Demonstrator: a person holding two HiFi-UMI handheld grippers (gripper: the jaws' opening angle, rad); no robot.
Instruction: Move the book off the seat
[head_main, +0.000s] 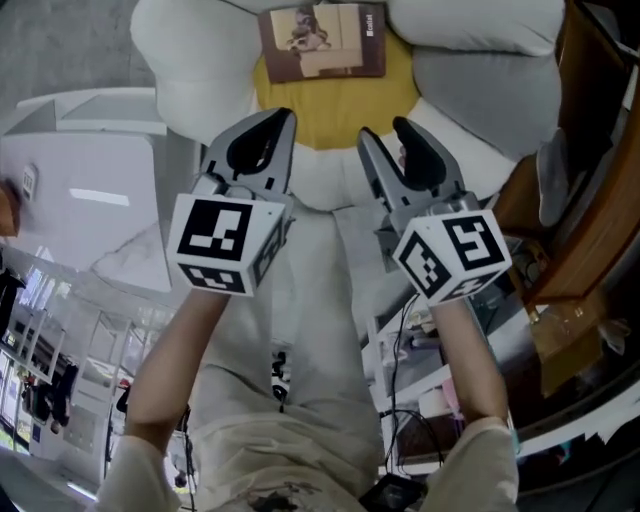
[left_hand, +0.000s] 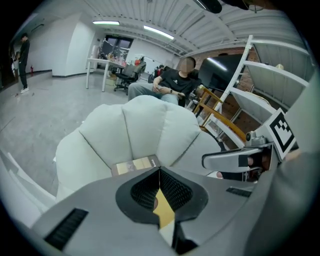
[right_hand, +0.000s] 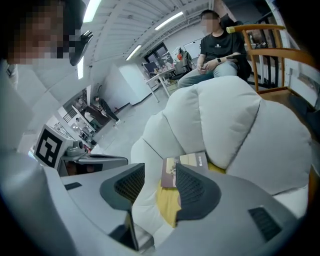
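Jaws clenched empty on the left gripper (head_main: 268, 125), parted and empty on the right gripper (head_main: 388, 135); book (head_main: 323, 42) lies well ahead on the yellow seat (head_main: 330, 112) against white cushions (head_main: 480, 85), where a glancing nudge could bury it

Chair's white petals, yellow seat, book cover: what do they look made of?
White petals: soft stuffed fabric, matte; they bulge, with stitched seams between them.
Yellow seat: looks like matte padded cloth; weave too small to tell.
Book: paper or card cover, flat, straight-edged, printed brown and tan; gloss cannot be judged.
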